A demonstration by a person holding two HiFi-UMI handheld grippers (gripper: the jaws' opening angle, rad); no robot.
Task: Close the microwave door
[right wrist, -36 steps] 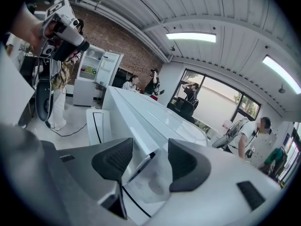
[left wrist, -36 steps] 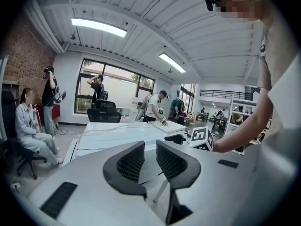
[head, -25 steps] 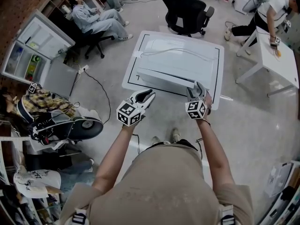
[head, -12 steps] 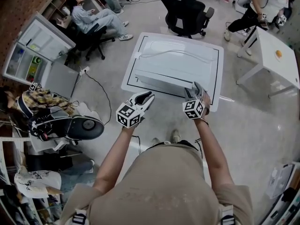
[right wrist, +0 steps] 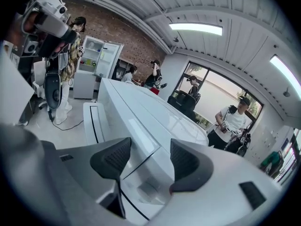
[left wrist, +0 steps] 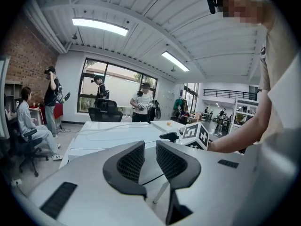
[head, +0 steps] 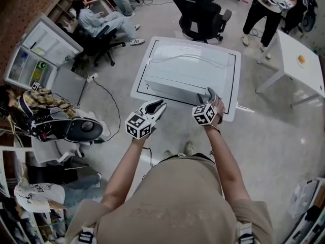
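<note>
The white microwave (head: 189, 70) lies on a white table (head: 231, 93) with a black border line, its door looking flush with the body. My right gripper (head: 211, 96) is at the microwave's front right corner, jaws wide apart. In the right gripper view the microwave (right wrist: 146, 121) runs away from between the jaws, a dark seam in the gap; the pads (right wrist: 113, 160) do not press on it. My left gripper (head: 156, 107) hovers off the table's front edge, left of the microwave front. Its jaws stand only a little apart around nothing, and the microwave top (left wrist: 117, 131) shows beyond them.
A black office chair (head: 203, 11) stands behind the table. A seated person (head: 101, 17) and an open fridge (head: 38, 55) are at the far left. Bags (head: 66, 128) and a cable (head: 109, 98) lie on the floor at left. A white side table (head: 299, 70) stands at right, a person (head: 266, 6) by it.
My right gripper has tipped a little and edged closer to the microwave's front corner. The left gripper has stayed put. The person at the back right has stood up and walked left.
</note>
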